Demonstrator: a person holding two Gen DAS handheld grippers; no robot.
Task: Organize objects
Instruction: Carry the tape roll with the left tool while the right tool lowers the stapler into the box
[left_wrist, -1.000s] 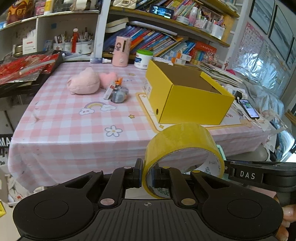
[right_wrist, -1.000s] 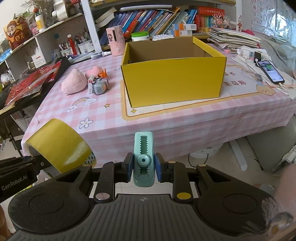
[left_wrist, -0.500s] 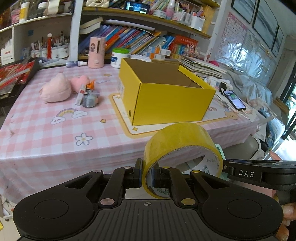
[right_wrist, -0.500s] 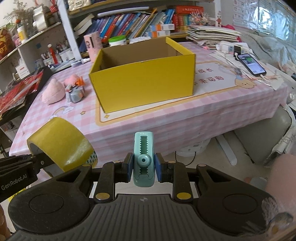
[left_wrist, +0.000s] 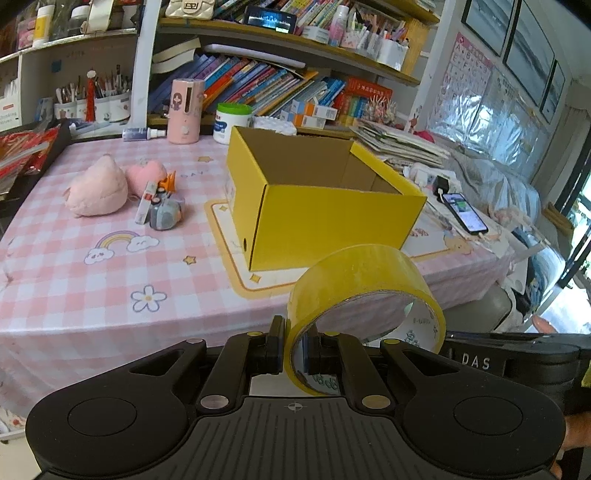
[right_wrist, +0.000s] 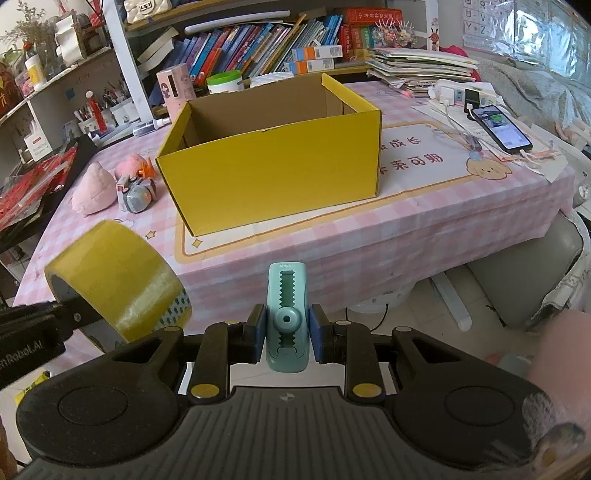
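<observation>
Table (left_wrist: 74, 280): pink checked cloth.
Box (left_wrist: 325, 218): yellow cardboard, open top, standing on a mat on the table.
Plush toys (left_wrist: 98, 190): pink, left of the box, small grey toy beside them.
Tape roll (left_wrist: 354, 280): yellow, off the table's near edge; left gripper (left_wrist: 293, 349) jaws pinch its wall.
Cutter (right_wrist: 287, 317): small teal piece, upright, clamped in right gripper (right_wrist: 287, 334), in front of the box.

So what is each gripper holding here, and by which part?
Left gripper pinches the yellow tape roll by its band wall. Right gripper clamps the teal clip-like tool across its lower sides.
</observation>
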